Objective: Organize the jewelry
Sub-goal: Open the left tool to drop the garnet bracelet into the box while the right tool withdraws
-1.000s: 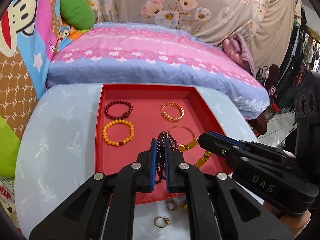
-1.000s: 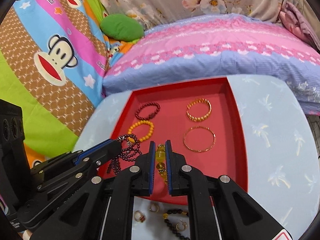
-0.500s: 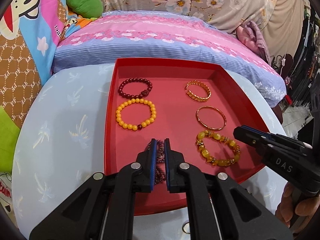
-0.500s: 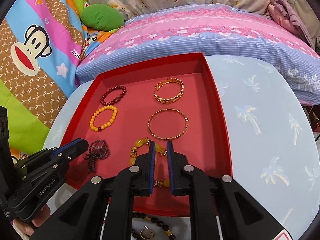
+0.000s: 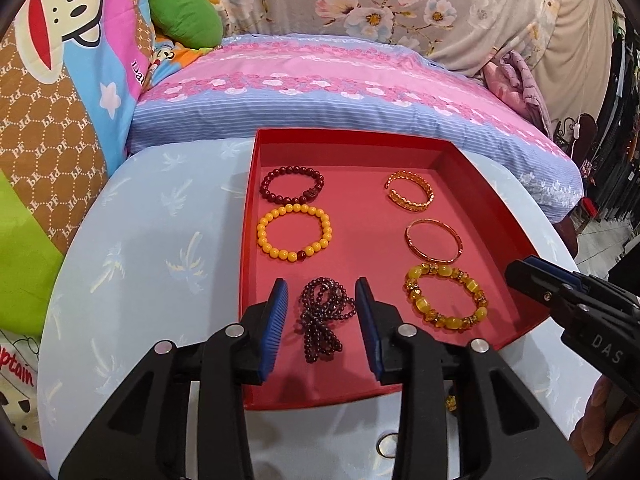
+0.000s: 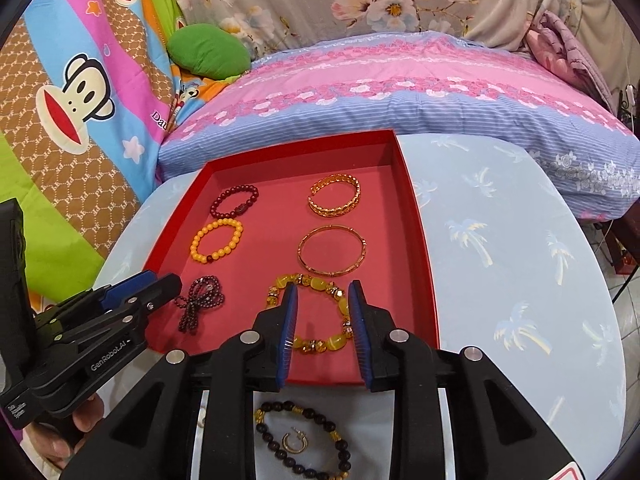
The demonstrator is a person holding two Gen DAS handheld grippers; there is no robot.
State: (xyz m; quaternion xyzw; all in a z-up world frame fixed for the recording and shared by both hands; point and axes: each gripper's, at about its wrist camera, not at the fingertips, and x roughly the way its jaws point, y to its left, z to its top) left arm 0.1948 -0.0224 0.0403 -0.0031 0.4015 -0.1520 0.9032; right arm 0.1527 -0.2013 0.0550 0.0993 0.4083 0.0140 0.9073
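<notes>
Near the tray's front edge, both pairs of jaws stand open, holding nothing.
Off the red tray (image 6: 416,216), on the table, a dark bead bracelet (image 6: 304,440) lies directly under the right gripper (image 6: 322,292), the nearer one; the left gripper (image 5: 322,292) straddles the purple bead strand (image 5: 324,320).

home bedroom: pink-and-blue bed (image 5: 320,92), green cushion (image 6: 208,51), monkey-print blanket (image 6: 76,92), floral curtain (image 5: 400,4) behind, clothes hanging (image 5: 624,120) far right
</notes>
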